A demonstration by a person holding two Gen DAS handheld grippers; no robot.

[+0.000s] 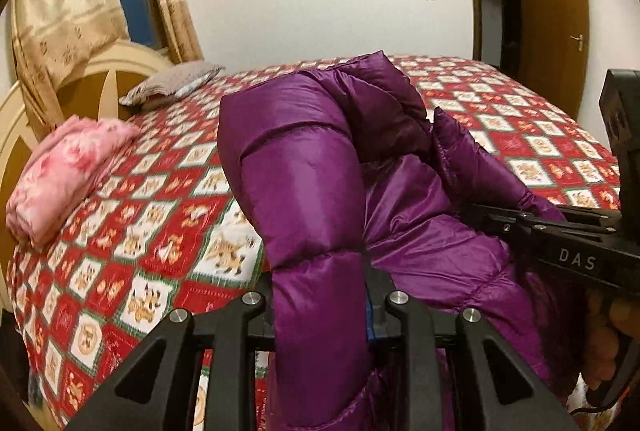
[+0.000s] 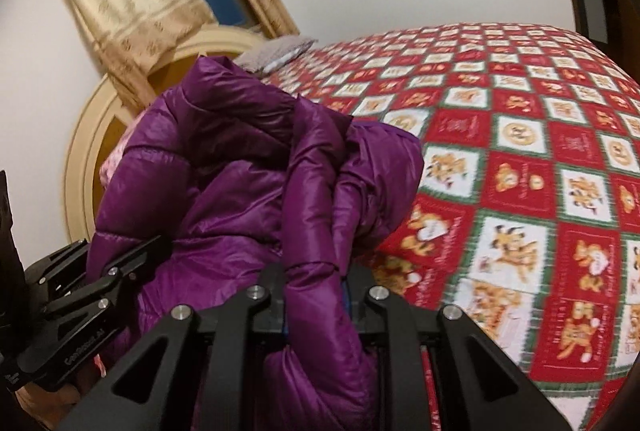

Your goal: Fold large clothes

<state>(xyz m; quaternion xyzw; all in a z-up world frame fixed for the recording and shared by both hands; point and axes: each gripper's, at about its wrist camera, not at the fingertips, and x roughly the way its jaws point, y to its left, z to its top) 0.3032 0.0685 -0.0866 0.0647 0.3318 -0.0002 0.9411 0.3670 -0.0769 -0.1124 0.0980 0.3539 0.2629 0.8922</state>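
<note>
There are two grippers, and each one is clamped on padded fabric of the one purple down jacket (image 1: 304, 171). The left gripper (image 1: 320, 295) holds a thick quilted fold between its narrow jaws at 6 o'clock of its own view. The right gripper (image 2: 316, 295) holds another fold in the same manner, and it also shows at 3 o'clock of the left view (image 1: 532, 227), with part of a hand (image 1: 604, 343) under it.

The jacket is bunched and lifted above the near part of the bed (image 1: 160, 215), between the two grippers. In the left view its long padded part runs from 6 o'clock up toward 12 o'clock and then bends over toward 2 o'clock; which end is the collar I cannot tell.

The bed has one sheet with red and white squares and cartoon animals. On it lie one pink folded blanket (image 1: 64, 175) at 9 o'clock and one grey pillow (image 1: 172, 85) at 10 o'clock, both well apart from the jacket, near the cream headboard (image 1: 112, 71). Behind are beige curtains (image 1: 60, 3), one window, a white wall and one brown door (image 1: 554, 27) at 2 o'clock.
</note>
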